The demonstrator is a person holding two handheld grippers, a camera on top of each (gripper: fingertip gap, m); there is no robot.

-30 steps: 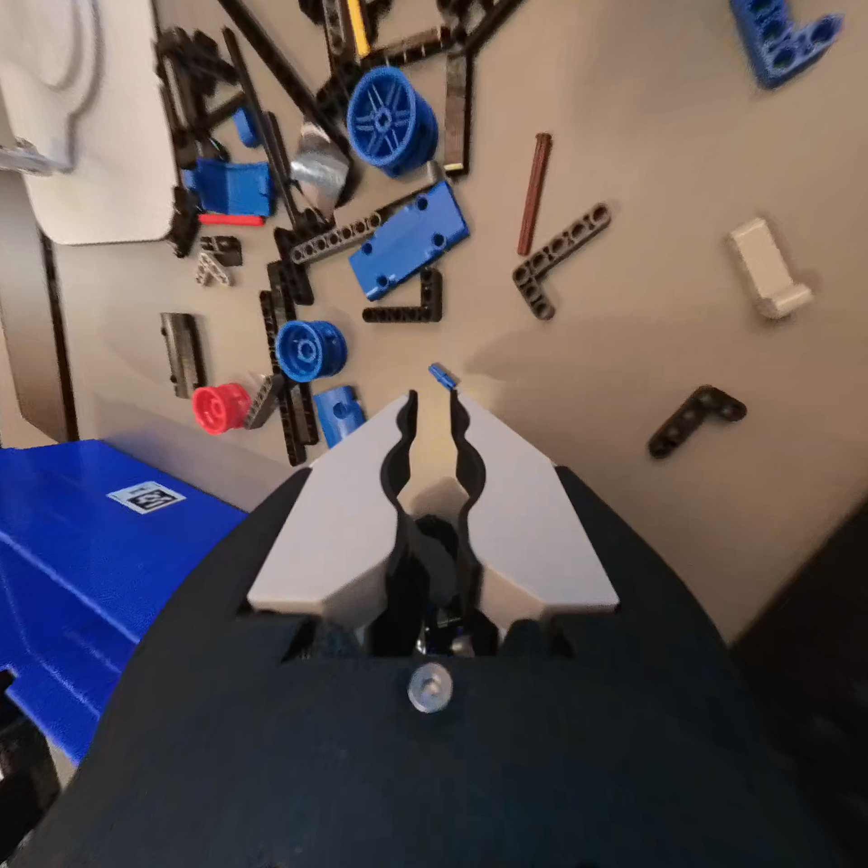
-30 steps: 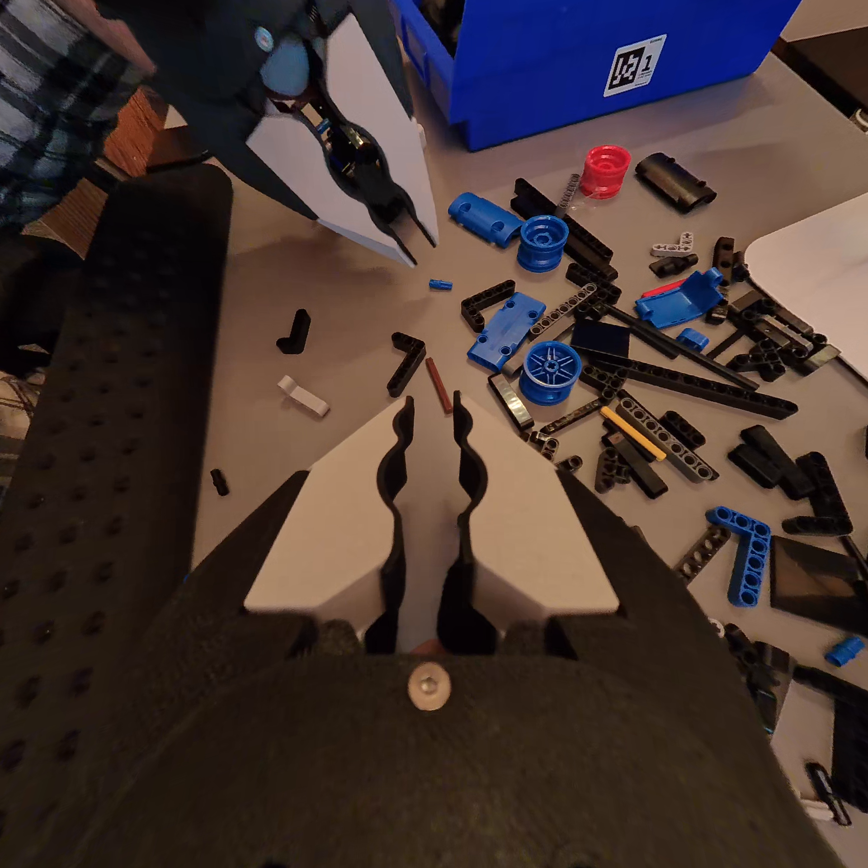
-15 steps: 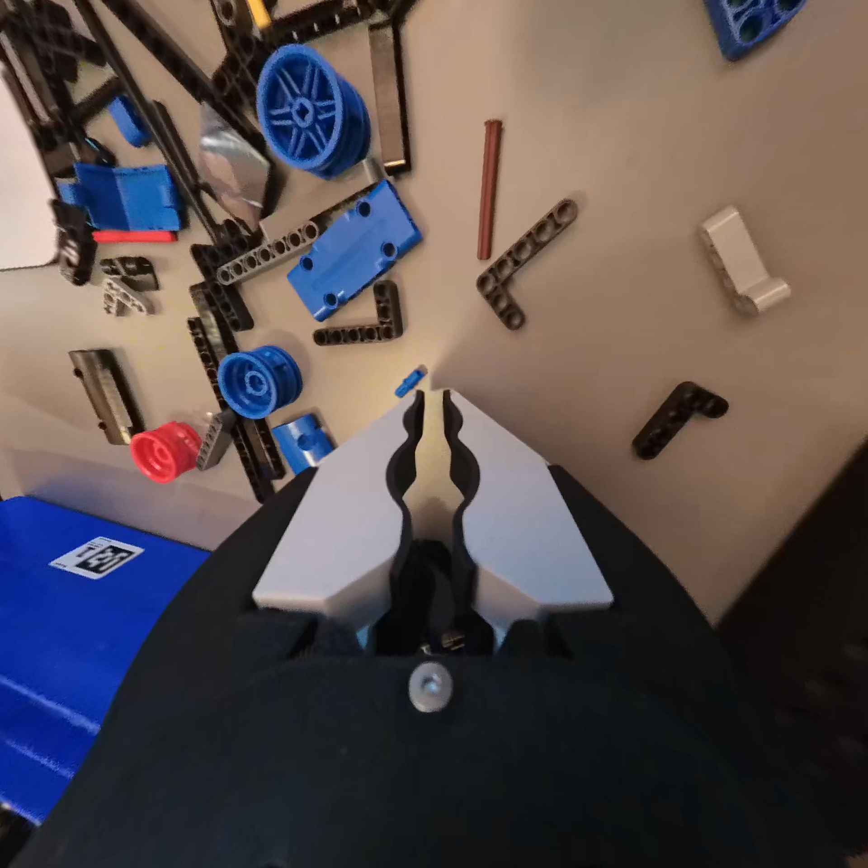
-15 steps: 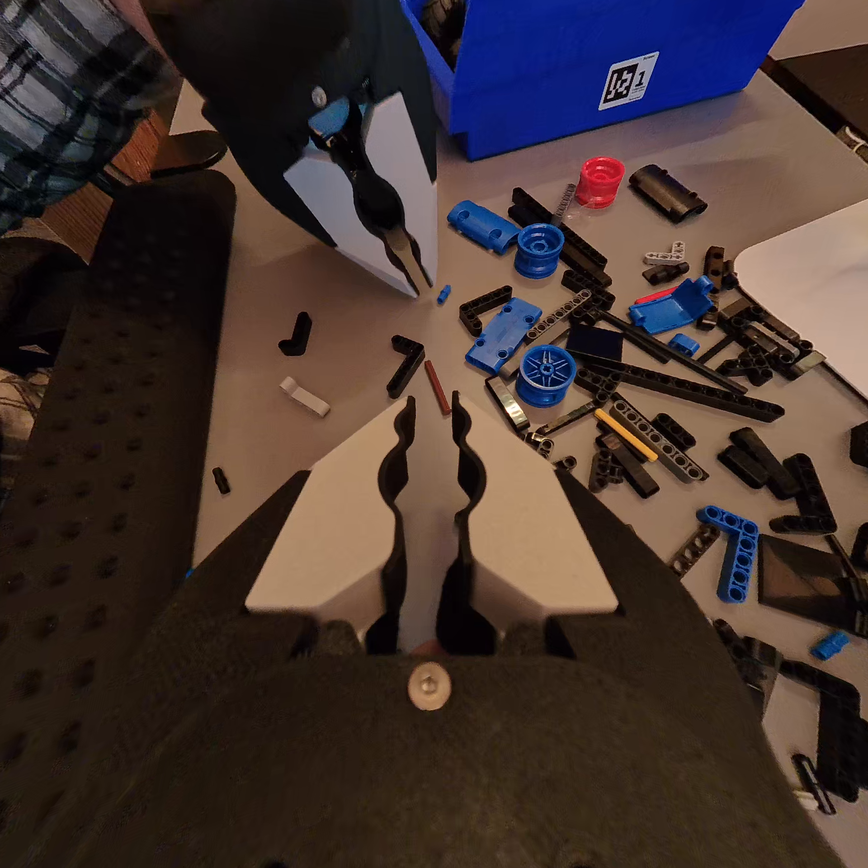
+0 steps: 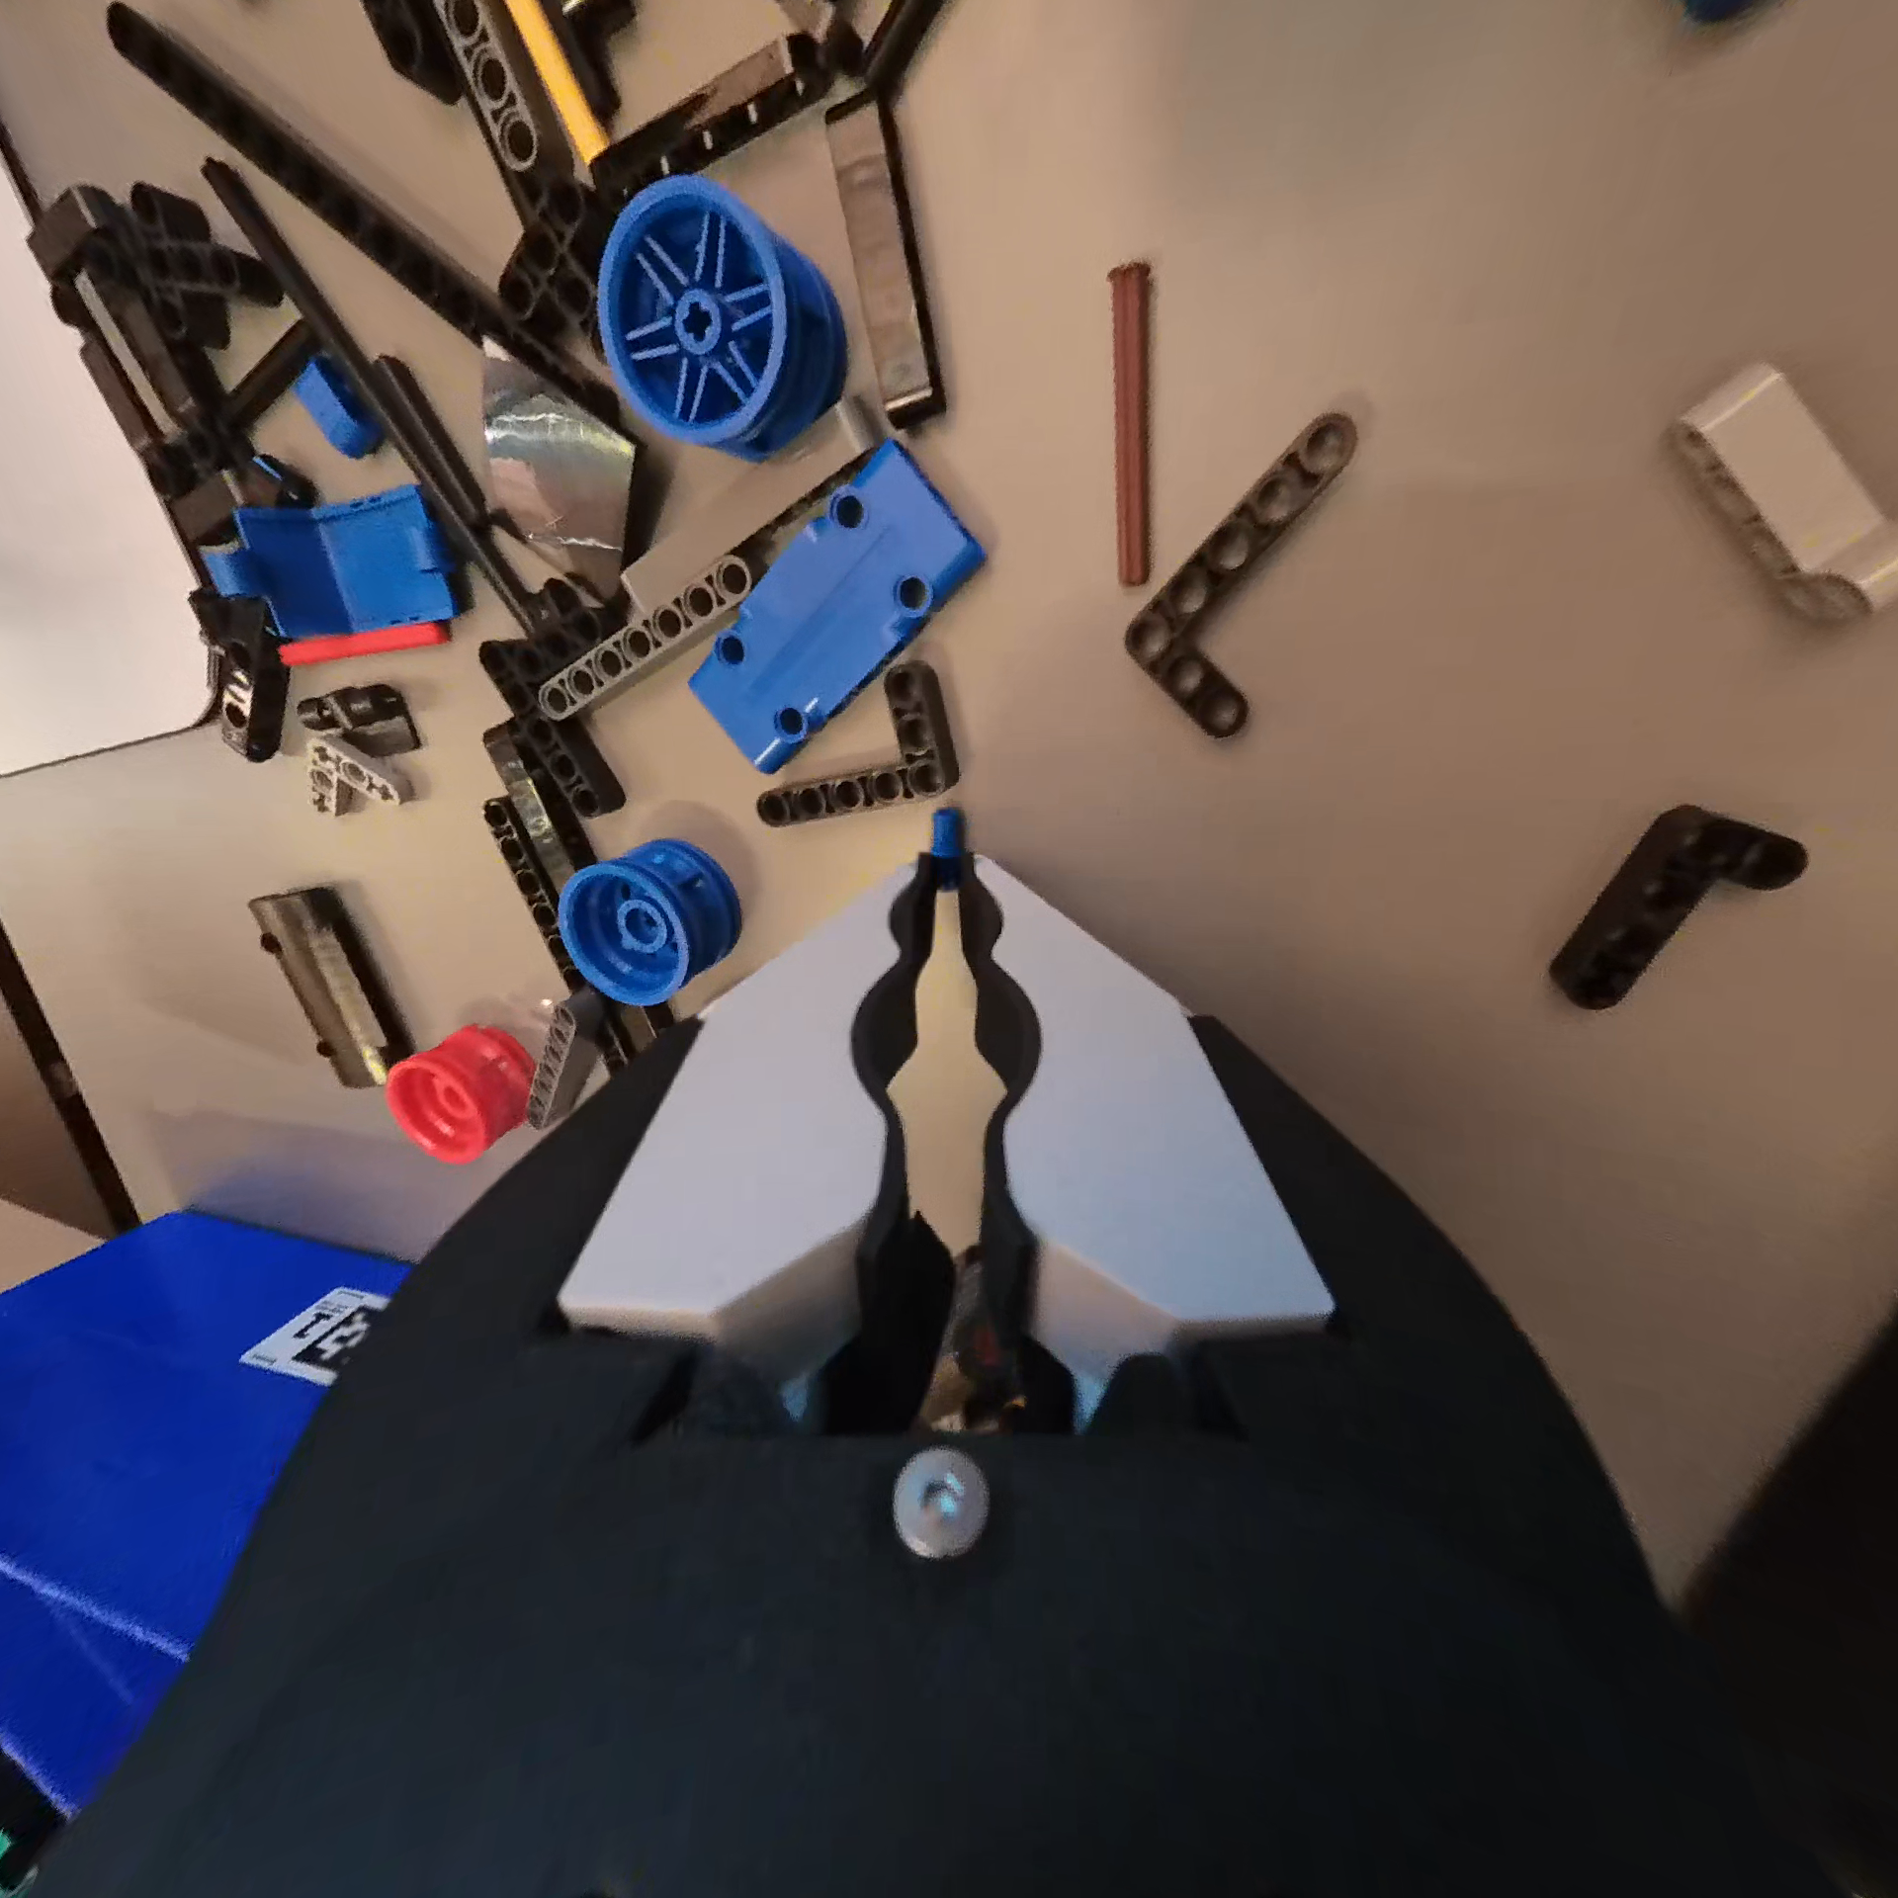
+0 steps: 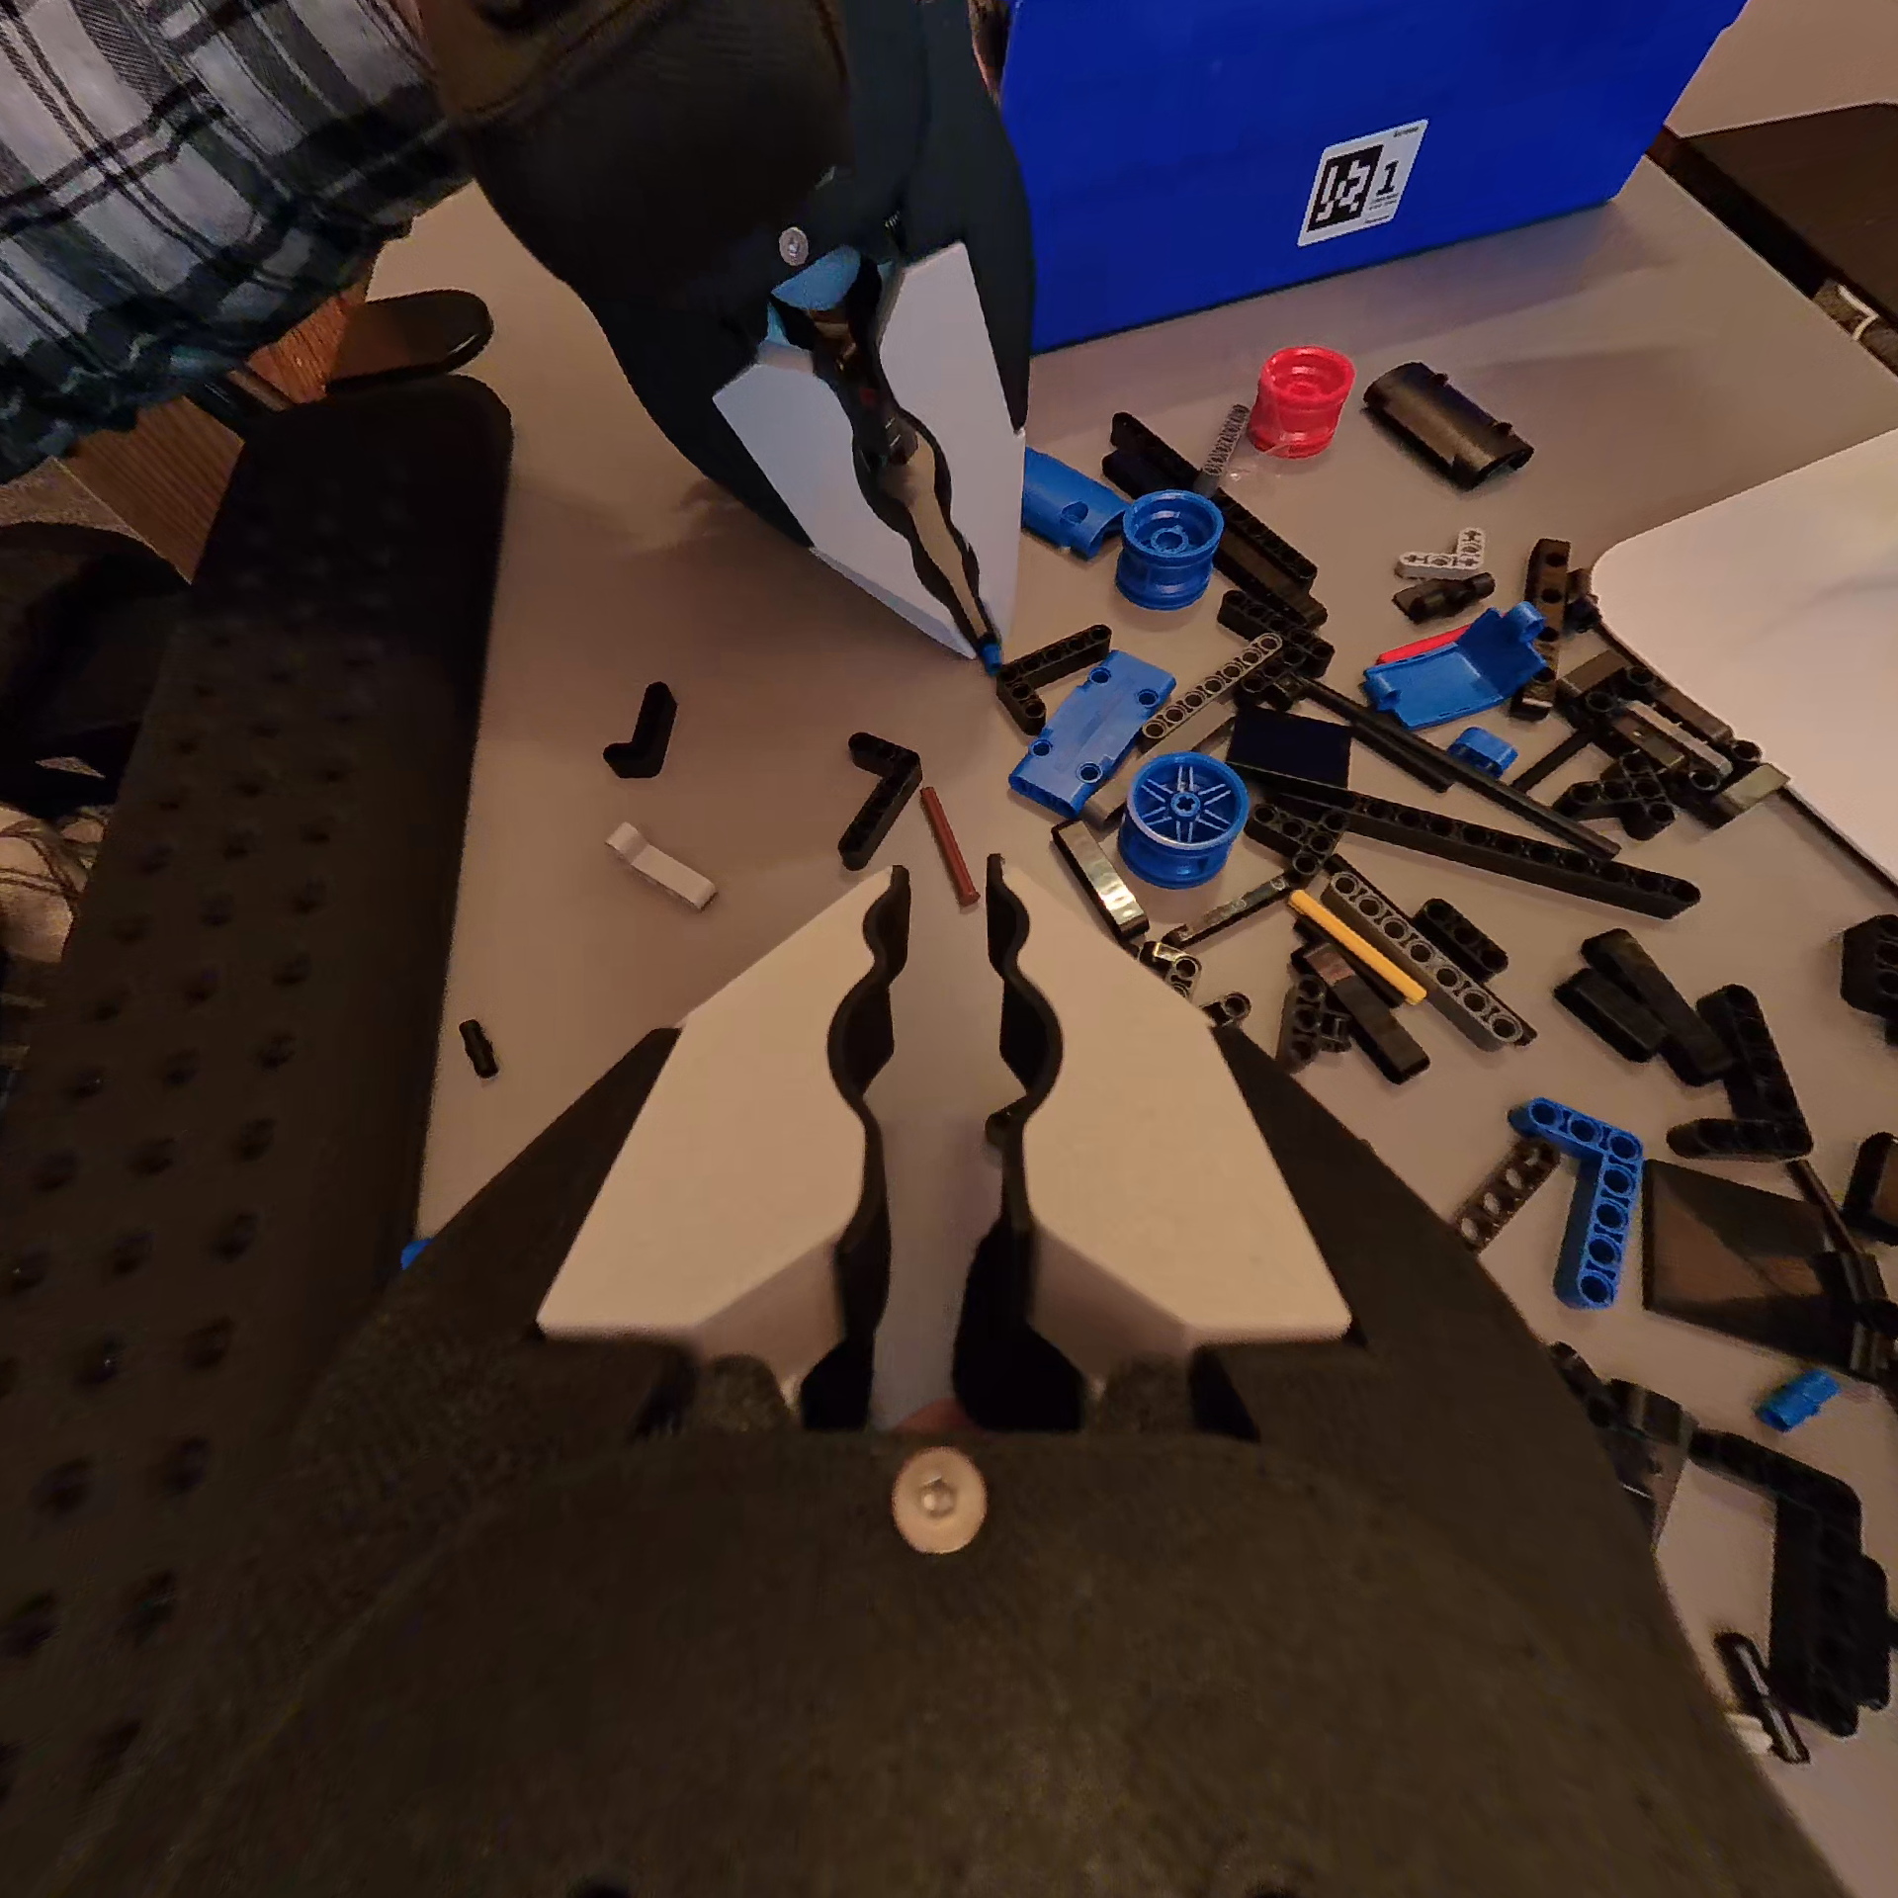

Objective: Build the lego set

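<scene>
**Blue pin pinched at the fingertips**

Blue is the small pin (image 5: 946,834) we hold in our left gripper (image 5: 945,873), its fingers closed narrowly on it so that one end pokes out past the tips. In the right wrist view the same pin (image 6: 989,654) sits low, at or just above the grey table (image 6: 719,637); we cannot tell if it is lifted clear. A tip grip suits so tiny a part, we judge, and leaves an end free to push into a hole.

Our right gripper (image 6: 947,883) hangs above the table with fingers narrowly apart, holding nothing, likely waiting to fetch a mating piece. A brown axle (image 6: 948,845) lies just beyond its tips.

Loose parts lie scattered nearby: a black L-beam (image 5: 873,765) just ahead of the pin, a blue panel (image 5: 837,606), two blue wheels. Nothing looks assembled yet, so the build seems barely begun.
</scene>
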